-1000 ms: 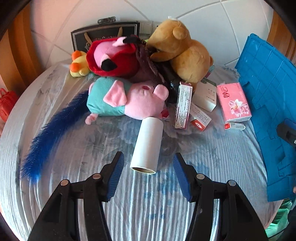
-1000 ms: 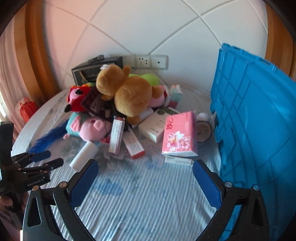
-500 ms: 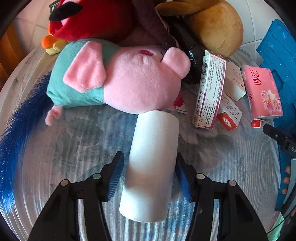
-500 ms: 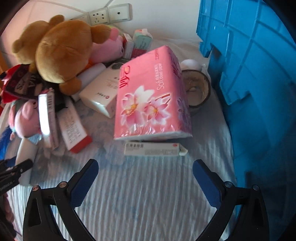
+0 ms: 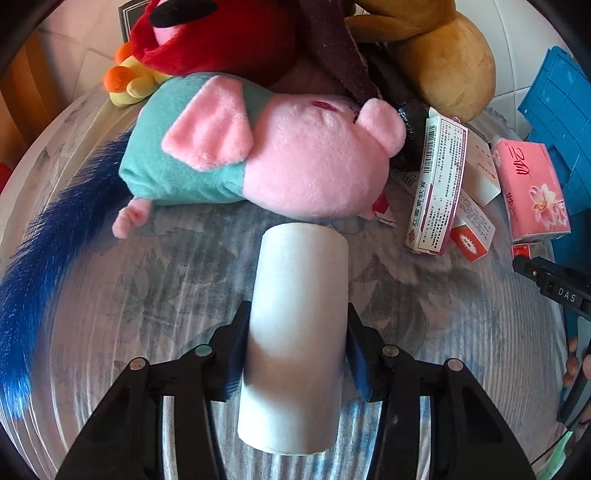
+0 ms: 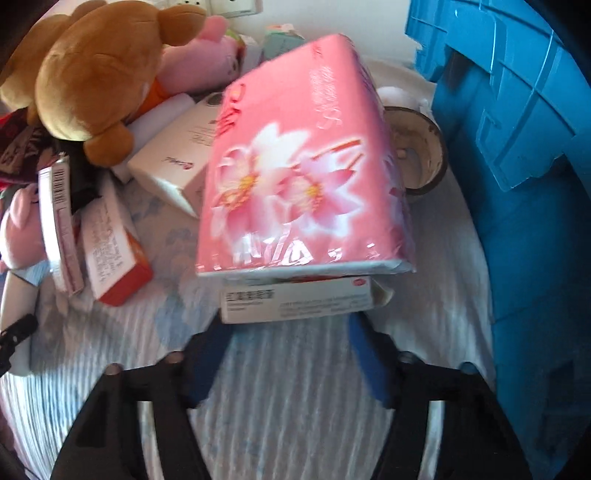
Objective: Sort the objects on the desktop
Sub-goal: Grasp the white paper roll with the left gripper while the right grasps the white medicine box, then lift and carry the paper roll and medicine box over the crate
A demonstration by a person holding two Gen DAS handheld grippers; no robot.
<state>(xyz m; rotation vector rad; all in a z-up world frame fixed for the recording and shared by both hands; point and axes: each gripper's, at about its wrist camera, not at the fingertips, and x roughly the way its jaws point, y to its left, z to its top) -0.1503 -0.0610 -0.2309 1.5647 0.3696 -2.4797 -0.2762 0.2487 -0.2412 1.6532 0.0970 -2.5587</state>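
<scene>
Left wrist: striped cloth (image 5: 155, 295), tiled wall (image 5: 513, 48)

1. Right wrist view motion-blurred; print on pink tissue pack (image 6: 306, 166) unreadable.
2. Small white box (image 6: 295, 299) partly tucked under the tissue pack; contact with the right gripper (image 6: 288, 354) pads unclear.
3. Brown bear (image 5: 436, 55) head cut off by top edge in left wrist view.
4. Red plush (image 5: 221, 33) cropped at top.
5. Blue crate (image 6: 517, 147) cut by right edge.
6. Blue feathery tail (image 5: 44, 266) running out at left edge.
7. Dark item (image 5: 410, 136) behind pink pig plush (image 5: 295, 162) mostly hidden, unidentifiable.
</scene>
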